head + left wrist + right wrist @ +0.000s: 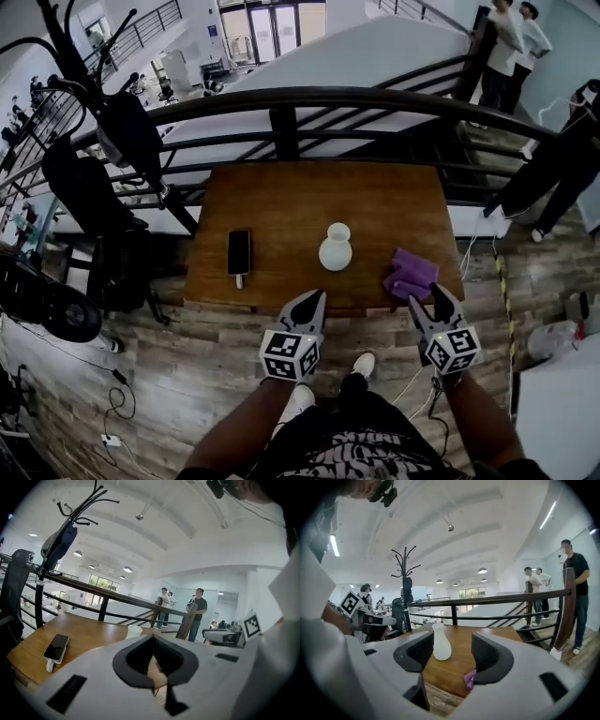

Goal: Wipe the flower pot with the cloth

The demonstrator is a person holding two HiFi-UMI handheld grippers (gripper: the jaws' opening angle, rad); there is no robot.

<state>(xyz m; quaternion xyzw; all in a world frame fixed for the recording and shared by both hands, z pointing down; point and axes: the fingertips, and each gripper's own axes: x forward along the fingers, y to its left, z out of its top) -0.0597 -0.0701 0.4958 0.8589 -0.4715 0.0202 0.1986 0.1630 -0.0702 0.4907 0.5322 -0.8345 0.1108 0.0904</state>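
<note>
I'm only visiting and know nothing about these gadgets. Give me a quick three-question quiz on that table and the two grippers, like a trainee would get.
1. True or false: the right gripper is clamped on the purple cloth.
2. In the head view, where does the phone lie? A) on the table, left of the flower pot; B) on top of the cloth; C) on the floor.
3. Fill in: the left gripper has its jaws ____ (open or shut).

Key:
1. False. Its jaws stand open with nothing between the pads, and the cloth lies on the table.
2. A.
3. Shut.
</note>
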